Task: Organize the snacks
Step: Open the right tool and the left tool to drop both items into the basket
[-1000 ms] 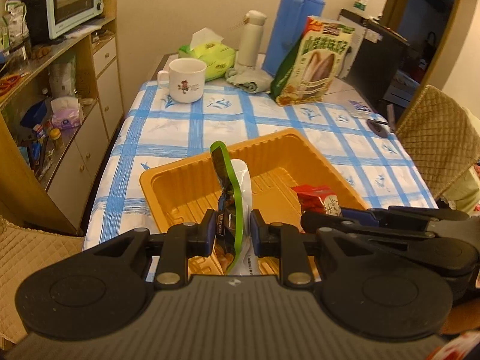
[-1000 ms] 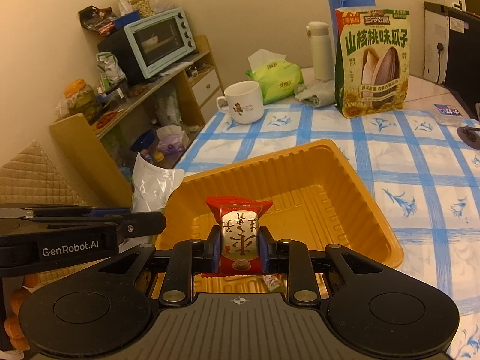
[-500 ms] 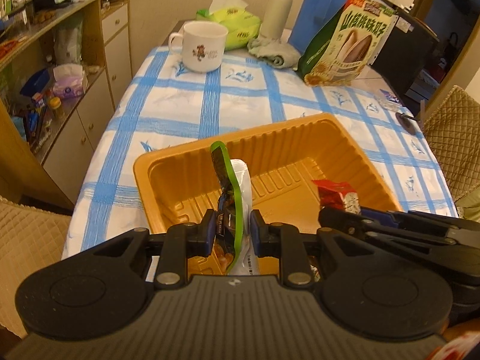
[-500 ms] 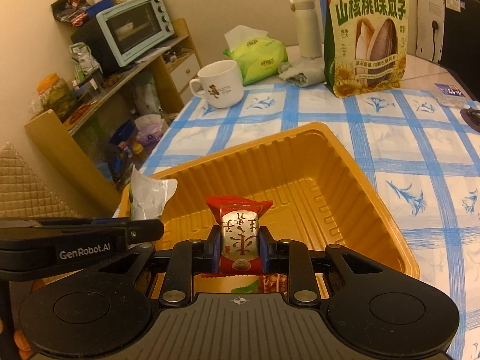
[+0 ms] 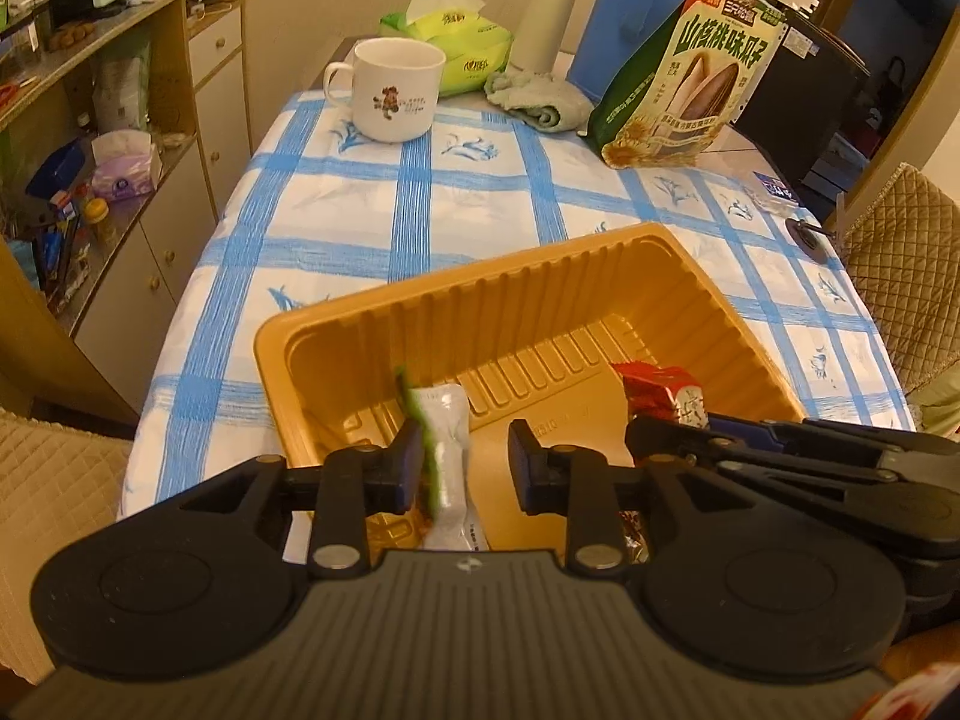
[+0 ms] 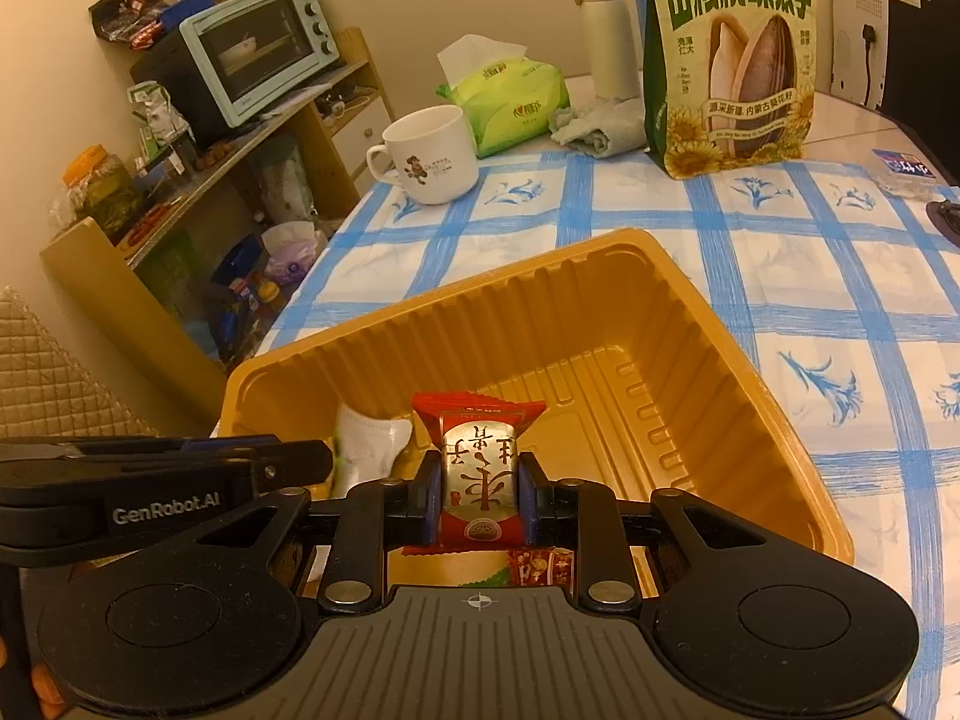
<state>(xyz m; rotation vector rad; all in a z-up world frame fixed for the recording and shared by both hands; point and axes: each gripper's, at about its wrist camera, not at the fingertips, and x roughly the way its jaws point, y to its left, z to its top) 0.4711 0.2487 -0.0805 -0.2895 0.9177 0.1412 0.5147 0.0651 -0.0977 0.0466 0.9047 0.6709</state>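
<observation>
A: Notes from where I stand. The white-and-green snack packet [image 5: 447, 456] sits between the fingers of the left claw [image 5: 462, 468], which is spread wide. The packet leans against the left finger only and looks blurred, so I judge it loose and dropping into the orange tray [image 5: 600, 252].

B: And the other hand?

A: The right claw [image 6: 478, 495] is clamped on the red snack packet [image 6: 478, 468], upright, low over the near end of the tray. In the right wrist view the white packet [image 6: 369, 447] shows just left of the red one, inside the tray wall.

B: So how to finish this well?

A: My reading: lift the left claw straight up so the fingers do not drag the packet back out. Then lower the red packet to the ribbed floor beside it, not on top, and part the fingers only when it is close to the floor. There seem to be more wrappers under the claws at the near edge, partly hidden, so mind those.

B: Anything near enough to bother?

A: No. The tray sits on the checked worktop [image 5: 420, 192]. The mug [image 5: 393, 90] and the sunflower seed bag [image 5: 690, 84] stand well apart at the far end.
</observation>
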